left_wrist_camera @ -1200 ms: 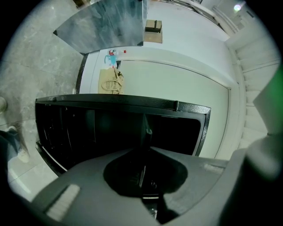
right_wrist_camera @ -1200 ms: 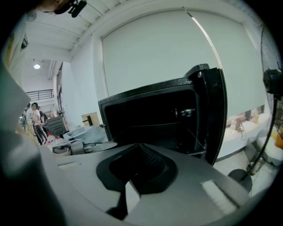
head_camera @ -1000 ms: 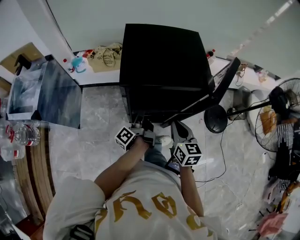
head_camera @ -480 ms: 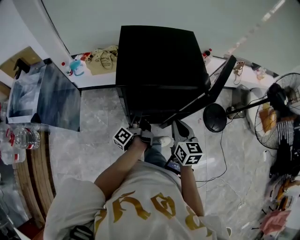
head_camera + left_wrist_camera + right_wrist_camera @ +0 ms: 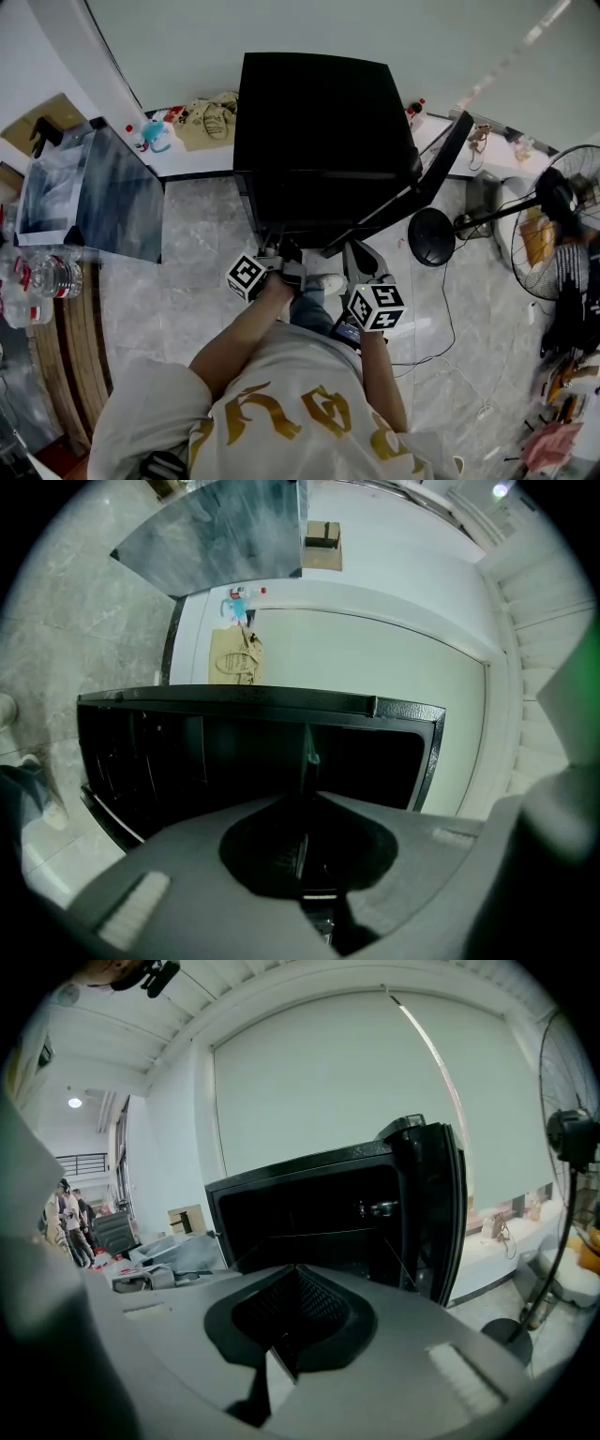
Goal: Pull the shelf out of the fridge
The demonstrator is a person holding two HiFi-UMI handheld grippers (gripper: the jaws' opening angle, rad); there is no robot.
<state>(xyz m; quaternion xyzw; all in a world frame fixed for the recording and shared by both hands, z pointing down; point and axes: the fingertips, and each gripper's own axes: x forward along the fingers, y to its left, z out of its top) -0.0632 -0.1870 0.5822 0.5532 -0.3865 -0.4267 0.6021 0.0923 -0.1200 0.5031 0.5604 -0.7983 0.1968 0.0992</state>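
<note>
Fridge (image 5: pixel 323 122) is sitting at 12 o'clock from the person, with the door (image 5: pixel 412 202) hanging open toward 2 o'clock. In the head view both grippers are working at the fridge's front lip, left at 11 o'clock and right at 1.

Left gripper (image 5: pixel 306 797) is rolled on its side and clamping the shelf (image 5: pixel 307 747). Its jaws are closed on the thin plate edge, which is running straight ahead into the dark cavity.

Right gripper (image 5: pixel 295 1271) is pointing into the opening with its jaws pressed together and nothing showing between them. A faint glass outline is showing ahead of it inside the fridge.

Progress, my read:
- Done: the door is open and the left side is grasping the shelf.
- Not done: the pull-out. The shelf is looking mostly inside. I can't tell exactly how far out it is, since the jaws are covering its front edge.
- Left: draw it straight back toward 6 o'clock, keeping it level and clear of the door, until it's coming free of the cavity.
- The right gripper isn't carrying anything. It's probably going to have to open and take the other side of the front edge.
</note>
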